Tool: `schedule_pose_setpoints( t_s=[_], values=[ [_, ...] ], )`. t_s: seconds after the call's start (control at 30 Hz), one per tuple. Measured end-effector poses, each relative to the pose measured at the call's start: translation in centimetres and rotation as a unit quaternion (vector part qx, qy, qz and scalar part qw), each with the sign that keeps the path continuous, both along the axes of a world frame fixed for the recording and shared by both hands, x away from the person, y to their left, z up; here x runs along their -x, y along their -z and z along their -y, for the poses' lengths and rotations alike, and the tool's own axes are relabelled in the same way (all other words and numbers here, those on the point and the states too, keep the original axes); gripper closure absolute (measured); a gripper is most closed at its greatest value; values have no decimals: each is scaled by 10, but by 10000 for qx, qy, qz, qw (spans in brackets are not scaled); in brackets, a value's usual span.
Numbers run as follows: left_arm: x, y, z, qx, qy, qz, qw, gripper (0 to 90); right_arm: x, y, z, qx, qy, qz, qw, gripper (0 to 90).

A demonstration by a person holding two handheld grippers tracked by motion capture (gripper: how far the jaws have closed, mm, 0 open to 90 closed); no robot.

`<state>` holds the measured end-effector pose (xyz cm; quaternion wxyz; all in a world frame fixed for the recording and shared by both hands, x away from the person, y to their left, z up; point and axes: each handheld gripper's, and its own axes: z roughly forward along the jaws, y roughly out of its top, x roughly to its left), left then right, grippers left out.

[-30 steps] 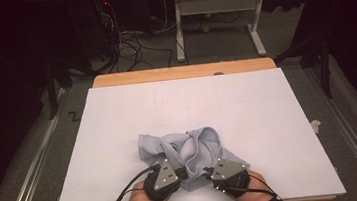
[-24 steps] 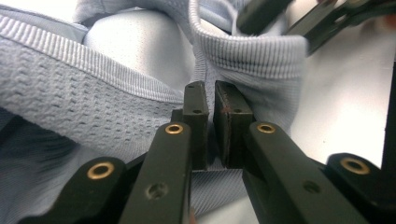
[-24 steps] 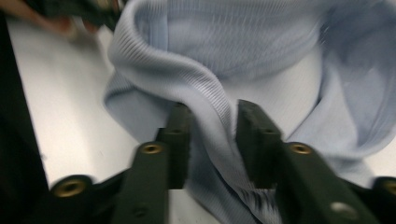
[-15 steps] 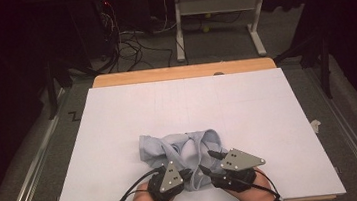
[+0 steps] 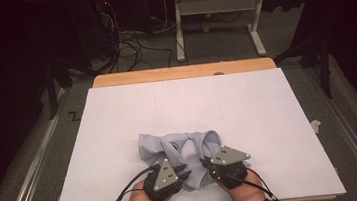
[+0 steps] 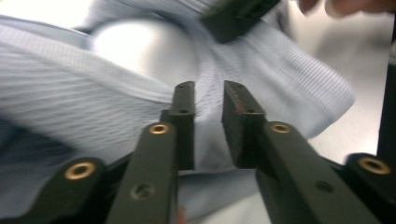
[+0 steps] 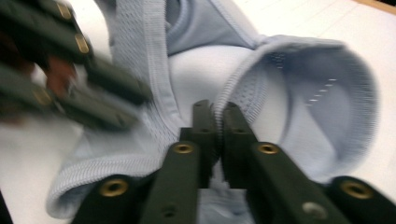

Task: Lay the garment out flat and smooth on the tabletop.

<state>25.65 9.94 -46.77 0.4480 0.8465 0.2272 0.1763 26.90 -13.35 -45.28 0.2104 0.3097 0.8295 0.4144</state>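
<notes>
A light blue ribbed garment [image 5: 171,144] lies crumpled on the white table [image 5: 268,111], near the front edge. My left gripper [image 5: 186,172] is at its near left part. In the left gripper view its jaws [image 6: 208,93] stand a narrow gap apart with a bunched fold of the garment [image 6: 93,107] pinched between them. My right gripper [image 5: 205,163] is at the near right part. In the right gripper view it [image 7: 215,109] is shut on a ribbed hem of the garment [image 7: 327,107]. The two grippers are close together, tips almost facing.
A wooden strip [image 5: 183,72] borders the table's far edge. Beyond it are a floor with cables [image 5: 130,40] and a white desk frame [image 5: 217,6]. A small scrap [image 5: 315,125] lies off the table's right side. The left gripper [image 7: 70,60] shows blurred in the right gripper view.
My right gripper has turned and shifted slightly forward with the hem, pulling the cloth's right side. The left gripper has barely moved.
</notes>
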Motion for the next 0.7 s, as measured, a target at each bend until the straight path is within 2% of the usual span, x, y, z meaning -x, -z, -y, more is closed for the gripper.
schedule_pose_setpoints(
  t_s=[0.07,0.13,0.17,0.23,0.27,0.33,0.37,0.47,0.5,0.57,0.6,0.63,0.7],
  values=[
    [-1,-12,-14,284,-204,171,9992,628,-1,1,7,69,27,-24,10000,879],
    [-3,-22,-32,555,-427,298,9971,618,-1,3,13,143,-6,-74,9999,879],
    [-4,-27,-44,729,-571,342,9951,614,-1,4,14,177,-1,-106,9998,879],
    [-7,-32,-61,912,-765,389,9921,590,0,8,18,271,-23,-176,9995,879],
    [-8,-33,-70,1020,-881,383,9901,589,0,10,19,299,-52,-217,9993,879],
    [-13,-34,-85,1257,-1198,361,9841,562,-1,13,19,358,-98,-310,9988,879],
    [-17,-33,-90,1433,-1332,333,9801,548,-1,13,17,392,-126,-319,9986,881],
    [-25,-32,-94,1691,-1556,270,9729,481,0,15,13,501,-199,-318,9980,881],
    [-27,-32,-93,1744,-1601,235,9713,444,0,15,12,531,-229,-323,9978,881],
    [-35,-31,-90,1882,-1683,55,9676,366,0,16,11,562,-267,-351,9974,881],
    [-39,-30,-88,1915,-1680,-112,9669,319,0,17,10,578,-267,-368,9973,881],
    [-43,-28,-85,1894,-1644,-269,9677,296,0,17,10,587,-278,-376,9972,882],
    [-46,-24,-82,1840,-1578,-421,9693,329,0,17,10,594,-285,-380,9971,881]
  ],
)
